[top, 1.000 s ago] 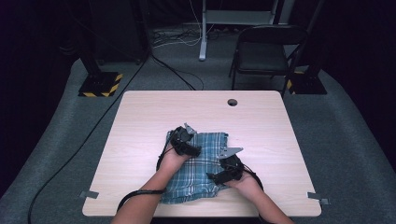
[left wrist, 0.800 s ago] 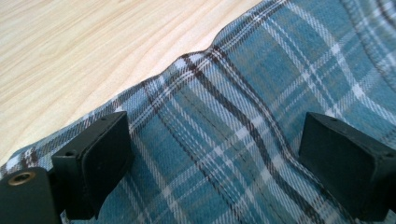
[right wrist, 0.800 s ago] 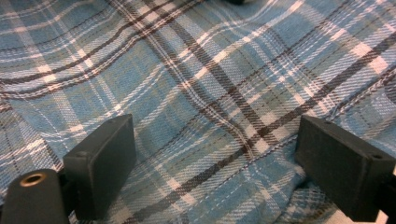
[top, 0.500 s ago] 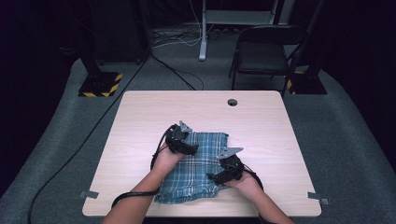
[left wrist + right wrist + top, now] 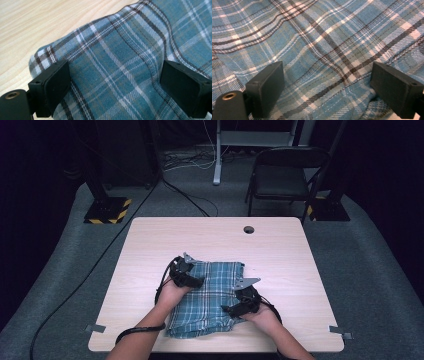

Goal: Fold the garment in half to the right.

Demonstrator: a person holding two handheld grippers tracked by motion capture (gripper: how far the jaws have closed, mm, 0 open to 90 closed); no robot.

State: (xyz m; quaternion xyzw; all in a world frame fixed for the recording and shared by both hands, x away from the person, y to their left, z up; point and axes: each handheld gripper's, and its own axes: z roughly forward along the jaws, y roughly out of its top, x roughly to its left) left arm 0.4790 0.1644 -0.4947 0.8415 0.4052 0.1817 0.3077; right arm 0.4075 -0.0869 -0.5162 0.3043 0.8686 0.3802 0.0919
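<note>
On the table point(image 5: 150, 250), each tool, left point(image 5: 192, 281) and right point(image 5: 234, 309), rests wide apart over the plaid cloth point(image 5: 215, 292), clamping nothing.

Teal-blue plaid cloth point(image 5: 215, 295) with dark brown and white stripes; pale wood-grain table point(image 5: 280, 255); black tongs; yellow-and-black hazard stripes at 10 o'clock on a stand base point(image 5: 107, 210)

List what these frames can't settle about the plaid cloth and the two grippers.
- Plaid cloth: fold layers and what kind of garment, too small in high view.
- Left gripper, right gripper: jaws wide apart over the cloth; whether the pads press on it is unclear.
- Cloth's near hem: forearms cover part in high view.
</note>
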